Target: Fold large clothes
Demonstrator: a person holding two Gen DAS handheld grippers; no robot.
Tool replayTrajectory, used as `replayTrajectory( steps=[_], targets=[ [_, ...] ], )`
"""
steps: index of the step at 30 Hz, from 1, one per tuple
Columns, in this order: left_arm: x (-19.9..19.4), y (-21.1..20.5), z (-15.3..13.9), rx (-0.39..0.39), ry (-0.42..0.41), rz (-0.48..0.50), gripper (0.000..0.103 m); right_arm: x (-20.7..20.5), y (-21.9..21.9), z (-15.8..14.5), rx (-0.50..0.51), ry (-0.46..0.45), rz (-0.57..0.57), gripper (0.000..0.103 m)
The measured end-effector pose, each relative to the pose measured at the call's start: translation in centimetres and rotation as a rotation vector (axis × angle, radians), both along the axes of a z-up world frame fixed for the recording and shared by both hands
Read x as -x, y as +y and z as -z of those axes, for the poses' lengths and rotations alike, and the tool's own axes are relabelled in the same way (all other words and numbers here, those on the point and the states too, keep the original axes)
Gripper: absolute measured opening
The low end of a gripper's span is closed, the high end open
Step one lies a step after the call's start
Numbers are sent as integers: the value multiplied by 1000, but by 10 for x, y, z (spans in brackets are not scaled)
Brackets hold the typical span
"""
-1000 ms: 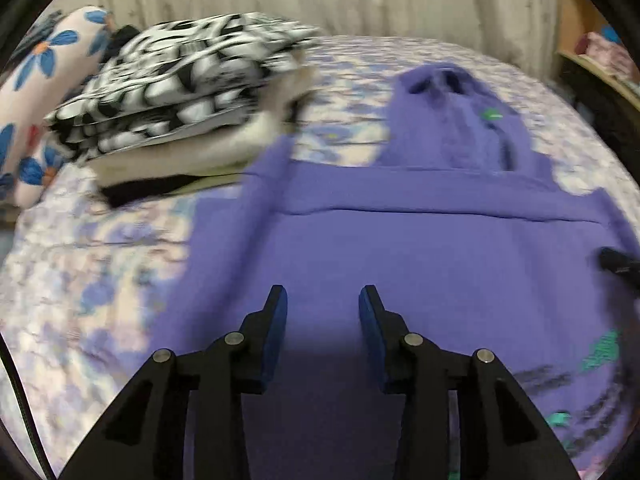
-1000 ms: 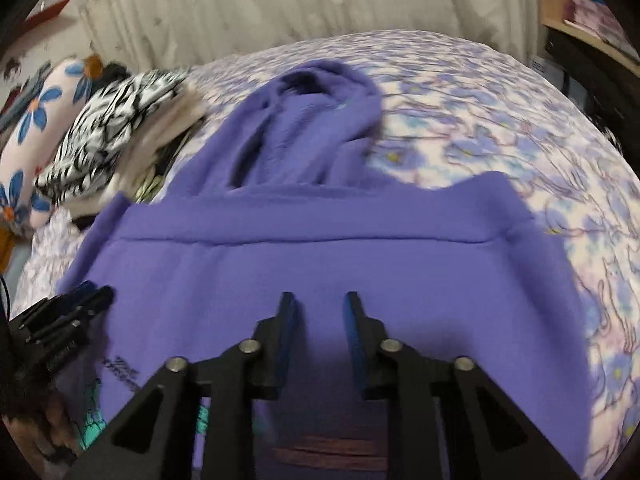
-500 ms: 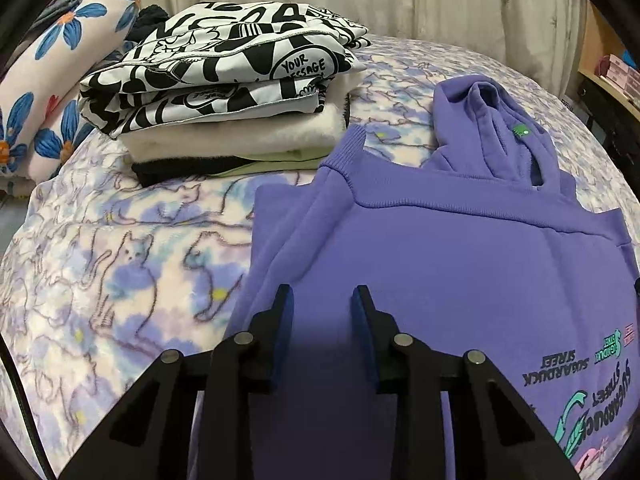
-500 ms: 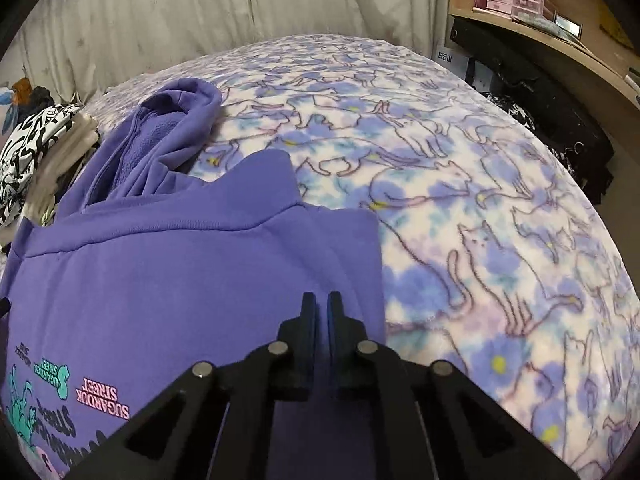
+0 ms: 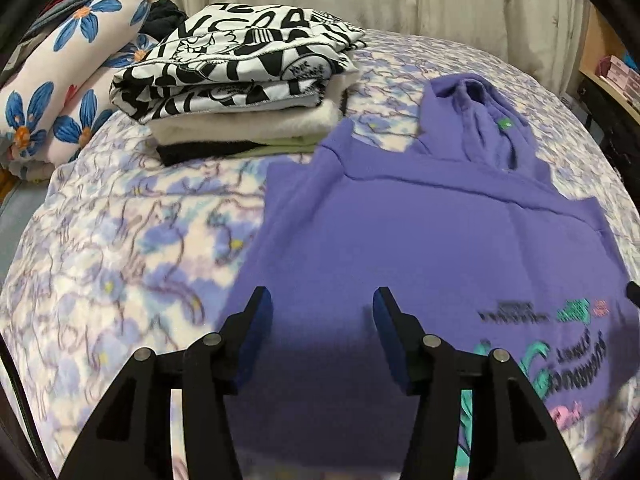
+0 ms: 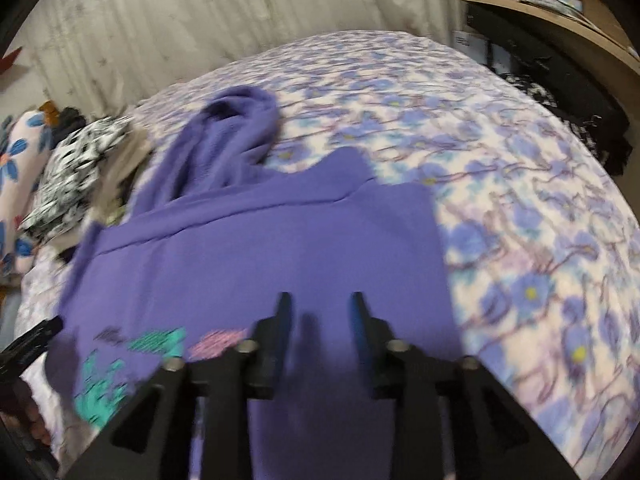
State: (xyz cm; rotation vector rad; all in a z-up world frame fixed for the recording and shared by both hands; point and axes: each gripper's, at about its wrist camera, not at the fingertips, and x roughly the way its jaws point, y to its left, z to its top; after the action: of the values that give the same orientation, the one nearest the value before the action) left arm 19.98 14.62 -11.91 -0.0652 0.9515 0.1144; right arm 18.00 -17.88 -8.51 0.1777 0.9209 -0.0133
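Observation:
A purple hoodie (image 5: 420, 240) lies flat on the bed, hood away from me, with teal and pink print near its lower part and both sleeves folded in over the body. My left gripper (image 5: 322, 300) hovers over its left side, jaws opening, nothing between them. In the right wrist view the same purple hoodie (image 6: 260, 248) fills the middle. My right gripper (image 6: 320, 304) hangs above its right half, jaws opening and empty. The tip of the left gripper (image 6: 28, 344) shows at the left edge there.
A stack of folded clothes (image 5: 248, 92), black-and-white print on top, sits at the back left by a flowered pillow (image 5: 52, 96). The bed has a purple floral blanket (image 6: 520, 208). A curtain (image 6: 200, 20) hangs behind. A wooden shelf (image 6: 560, 12) and dark furniture stand right of the bed.
Both grippers narrowed, the right one almost shut, then spread wider while pulling back from the hoodie. The sleeves now lie folded over the body.

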Motion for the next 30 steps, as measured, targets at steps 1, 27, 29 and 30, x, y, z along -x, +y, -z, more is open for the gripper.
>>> replayTrajectory(
  steps=[1, 27, 29, 30],
  targets=[
    [6, -4, 0, 6, -1, 5, 52, 5, 12, -1, -2, -2, -28, 39],
    [84, 40, 26, -45, -29, -152, 70, 80, -57, 33, 117, 67, 111, 36],
    [86, 51, 28, 12, -24, -168, 70, 83, -58, 32, 110, 69, 112, 36],
    [86, 53, 29, 22, -23, -170, 70, 83, -55, 32, 130, 70, 109, 36]
  ],
)
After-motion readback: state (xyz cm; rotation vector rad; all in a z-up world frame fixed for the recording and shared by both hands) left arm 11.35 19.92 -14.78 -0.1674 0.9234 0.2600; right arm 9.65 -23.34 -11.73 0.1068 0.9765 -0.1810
